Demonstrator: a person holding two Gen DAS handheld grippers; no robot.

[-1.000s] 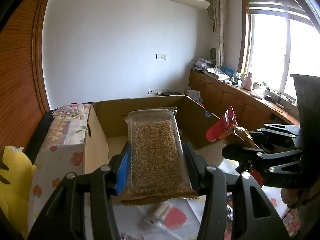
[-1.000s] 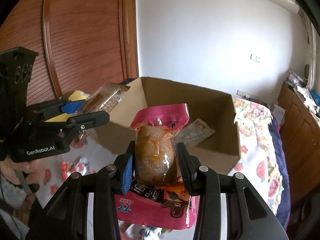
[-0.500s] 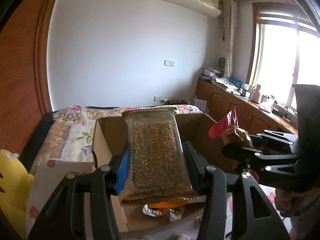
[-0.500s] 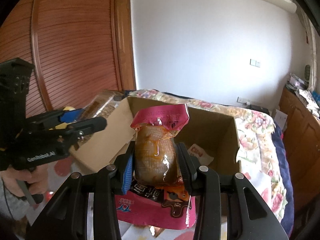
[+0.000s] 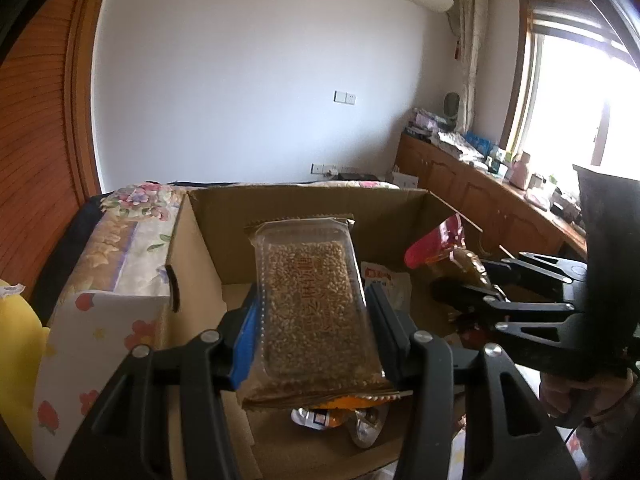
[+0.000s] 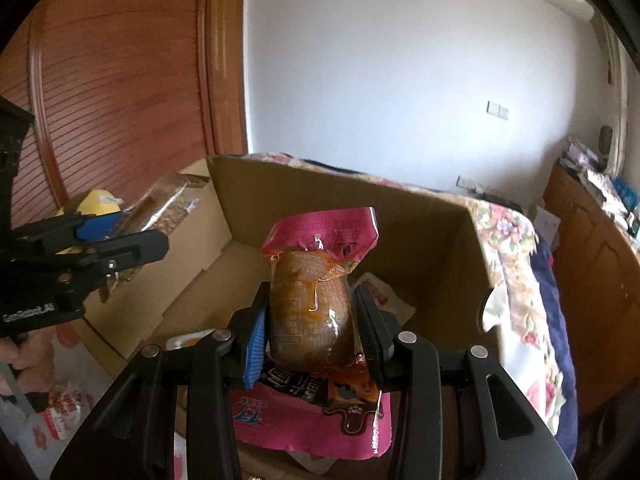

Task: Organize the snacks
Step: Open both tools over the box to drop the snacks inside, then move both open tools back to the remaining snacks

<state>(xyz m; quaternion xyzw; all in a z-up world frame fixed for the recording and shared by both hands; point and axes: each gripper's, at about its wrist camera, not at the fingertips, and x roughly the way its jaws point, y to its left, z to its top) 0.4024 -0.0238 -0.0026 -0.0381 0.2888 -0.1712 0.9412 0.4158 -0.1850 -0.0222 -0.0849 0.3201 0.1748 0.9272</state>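
My left gripper point(image 5: 310, 316) is shut on a clear pack of brown grain bars point(image 5: 312, 300) and holds it over the open cardboard box point(image 5: 200, 248). My right gripper point(image 6: 310, 320) is shut on a pink-topped pouch with a brown snack point(image 6: 316, 292) and holds it over the same box point(image 6: 420, 232). Each gripper shows in the other's view: the right one point(image 5: 460, 280) at the right with its pouch point(image 5: 436, 244), the left one point(image 6: 132, 240) at the left with its pack point(image 6: 164, 204). White and orange packets point(image 5: 386, 280) lie on the box floor.
The box stands on a floral-covered surface point(image 5: 120, 240). A yellow object point(image 5: 16, 340) lies at the far left. Loose packets point(image 6: 64, 412) lie outside the box on the left. A wooden cabinet point(image 5: 480, 196) runs along the right wall under the window.
Both grippers have moved forward and over the box with their snacks. The box interior and the packets on its floor now show below them.
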